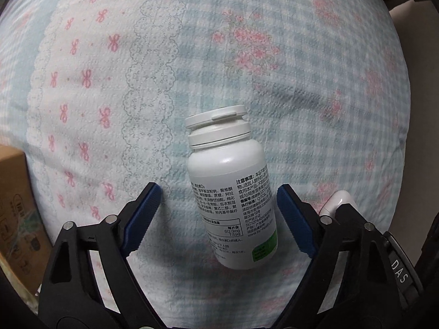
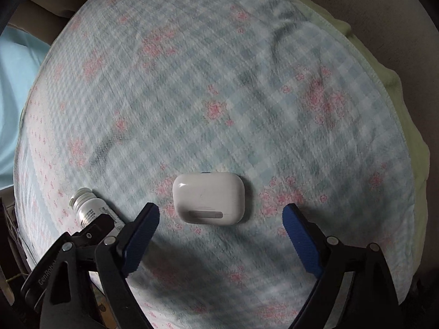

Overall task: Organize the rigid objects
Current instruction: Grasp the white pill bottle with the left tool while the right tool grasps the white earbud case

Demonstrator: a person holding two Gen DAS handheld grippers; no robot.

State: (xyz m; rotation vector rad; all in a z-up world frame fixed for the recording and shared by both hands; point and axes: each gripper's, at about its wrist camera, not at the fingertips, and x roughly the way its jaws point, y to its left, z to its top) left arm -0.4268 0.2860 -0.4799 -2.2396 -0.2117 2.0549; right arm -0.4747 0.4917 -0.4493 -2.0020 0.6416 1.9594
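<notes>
A white pill bottle (image 1: 229,186) with a printed label lies on the patterned quilt, cap pointing away. My left gripper (image 1: 218,192) is open, its blue pads on either side of the bottle's body without touching it. The bottle also shows at the lower left of the right wrist view (image 2: 85,208), partly behind the left gripper. A white earbud case (image 2: 209,198) lies on the quilt just ahead of my open right gripper (image 2: 221,212), above the gap between the fingers. A corner of the case shows in the left wrist view (image 1: 338,201).
The blue-checked, pink-flowered quilt (image 2: 247,96) covers the surface and drops off at its pale green edge (image 2: 395,104) on the right. A cardboard box (image 1: 16,208) stands at the left of the quilt.
</notes>
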